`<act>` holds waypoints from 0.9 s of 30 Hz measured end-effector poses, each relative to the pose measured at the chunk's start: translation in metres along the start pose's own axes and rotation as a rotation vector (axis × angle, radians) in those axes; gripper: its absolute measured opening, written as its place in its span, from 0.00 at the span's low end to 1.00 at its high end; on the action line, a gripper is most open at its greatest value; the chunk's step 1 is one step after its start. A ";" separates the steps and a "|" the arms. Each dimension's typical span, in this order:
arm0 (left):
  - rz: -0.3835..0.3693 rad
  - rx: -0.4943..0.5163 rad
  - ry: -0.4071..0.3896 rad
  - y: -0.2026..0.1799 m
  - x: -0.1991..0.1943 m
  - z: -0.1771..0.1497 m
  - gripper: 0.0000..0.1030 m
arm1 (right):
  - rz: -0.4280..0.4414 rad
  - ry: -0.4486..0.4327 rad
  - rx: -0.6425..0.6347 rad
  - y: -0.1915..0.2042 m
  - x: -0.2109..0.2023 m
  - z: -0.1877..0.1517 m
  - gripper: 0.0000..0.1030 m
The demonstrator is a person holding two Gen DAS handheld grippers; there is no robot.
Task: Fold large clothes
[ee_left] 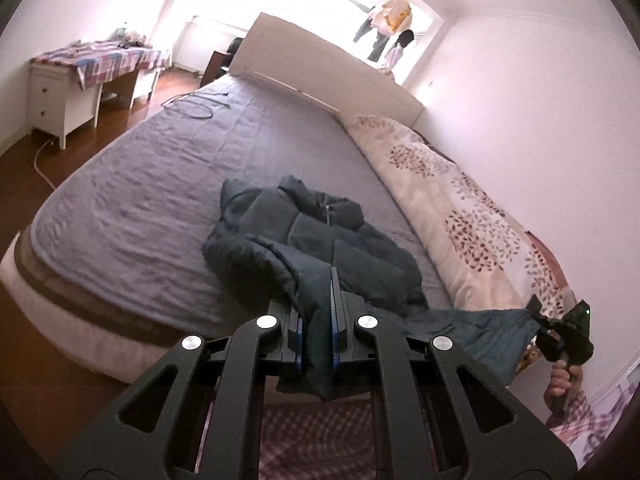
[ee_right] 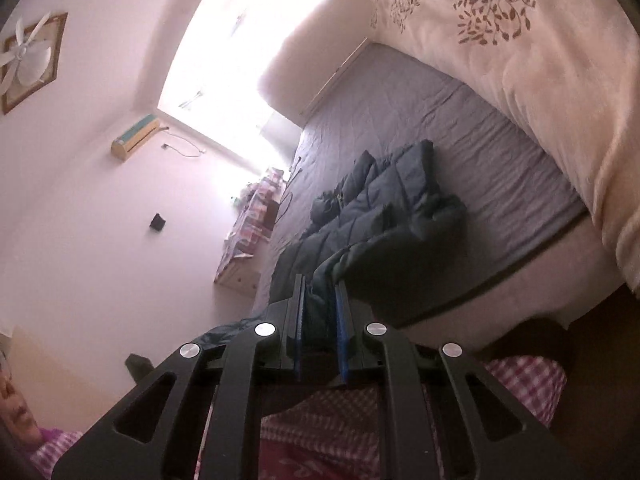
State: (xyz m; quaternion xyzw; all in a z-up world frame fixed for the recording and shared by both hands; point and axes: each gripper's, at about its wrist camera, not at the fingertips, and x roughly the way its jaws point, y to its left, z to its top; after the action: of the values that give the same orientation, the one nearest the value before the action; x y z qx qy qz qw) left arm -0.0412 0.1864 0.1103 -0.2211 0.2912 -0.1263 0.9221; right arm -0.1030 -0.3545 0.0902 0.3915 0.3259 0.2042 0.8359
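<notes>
Left gripper (ee_left: 316,320) is clamped on a fold of the dark quilted jacket (ee_left: 304,236); right gripper (ee_right: 320,328) likewise pinches its edge. The jacket's bulk lies crumpled ahead of both on the grey bed sheet (ee_left: 160,184). A floral duvet (ee_left: 460,208) lies rolled right of the left gripper, just beside the jacket.

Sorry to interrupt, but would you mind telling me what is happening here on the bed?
A person is folding a dark padded jacket on the grey bed. The left tool is shut on one edge of it and the right tool is shut on another. Most of the jacket lies crumpled on the sheet, beside a floral duvet.
</notes>
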 end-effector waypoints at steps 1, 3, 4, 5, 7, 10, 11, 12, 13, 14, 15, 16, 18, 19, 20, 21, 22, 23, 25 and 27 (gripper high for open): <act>0.000 0.003 -0.003 -0.001 0.006 0.011 0.09 | -0.006 0.000 -0.003 0.002 0.003 0.008 0.14; -0.002 0.003 -0.010 -0.005 0.016 0.027 0.09 | -0.022 0.000 -0.015 0.008 0.018 0.031 0.14; -0.004 0.001 -0.015 -0.006 0.022 0.037 0.09 | -0.031 -0.001 -0.024 0.011 0.026 0.042 0.14; -0.006 -0.009 -0.024 -0.006 0.033 0.053 0.09 | -0.045 -0.002 -0.040 0.015 0.036 0.058 0.14; -0.004 -0.033 -0.038 -0.005 0.052 0.076 0.09 | -0.071 -0.004 -0.066 0.023 0.056 0.085 0.14; 0.016 -0.061 -0.045 -0.001 0.090 0.112 0.09 | -0.103 -0.002 -0.082 0.031 0.093 0.131 0.14; 0.026 -0.074 -0.043 0.002 0.106 0.123 0.09 | -0.122 -0.002 -0.084 0.033 0.109 0.149 0.14; 0.036 -0.084 -0.041 0.004 0.120 0.134 0.10 | -0.140 0.001 -0.087 0.035 0.126 0.166 0.14; 0.044 -0.093 -0.038 0.005 0.133 0.142 0.10 | -0.163 0.003 -0.097 0.035 0.145 0.182 0.14; 0.063 -0.104 -0.034 0.009 0.154 0.155 0.09 | -0.182 0.004 -0.098 0.034 0.162 0.195 0.14; 0.082 -0.106 -0.029 0.011 0.172 0.164 0.10 | -0.194 0.006 -0.093 0.032 0.179 0.207 0.14; 0.112 -0.104 -0.020 0.015 0.196 0.176 0.09 | -0.210 0.007 -0.089 0.029 0.199 0.220 0.14; 0.153 -0.115 -0.006 0.024 0.235 0.190 0.09 | -0.252 0.007 -0.092 0.020 0.236 0.243 0.14; 0.181 -0.114 0.002 0.028 0.254 0.196 0.09 | -0.272 0.005 -0.088 0.015 0.249 0.250 0.14; 0.195 -0.115 0.008 0.033 0.266 0.199 0.09 | -0.300 0.008 -0.084 0.006 0.271 0.260 0.14; 0.217 -0.114 0.022 0.039 0.286 0.203 0.09 | -0.332 0.014 -0.082 -0.004 0.291 0.268 0.14; 0.248 -0.105 0.041 0.046 0.310 0.205 0.09 | -0.360 0.023 -0.068 -0.017 0.311 0.274 0.14; 0.272 -0.099 0.059 0.052 0.327 0.204 0.09 | -0.373 0.035 -0.056 -0.026 0.325 0.277 0.14; 0.311 -0.091 0.089 0.063 0.358 0.200 0.09 | -0.428 0.063 -0.042 -0.051 0.362 0.281 0.14; 0.341 -0.086 0.111 0.071 0.380 0.193 0.10 | -0.460 0.083 -0.038 -0.070 0.387 0.281 0.14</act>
State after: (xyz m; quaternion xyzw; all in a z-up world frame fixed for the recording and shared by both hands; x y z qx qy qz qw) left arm 0.3838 0.1757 0.0346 -0.2004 0.3799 0.0322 0.9025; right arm 0.3735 -0.3133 0.0213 0.2822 0.4368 0.0303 0.8536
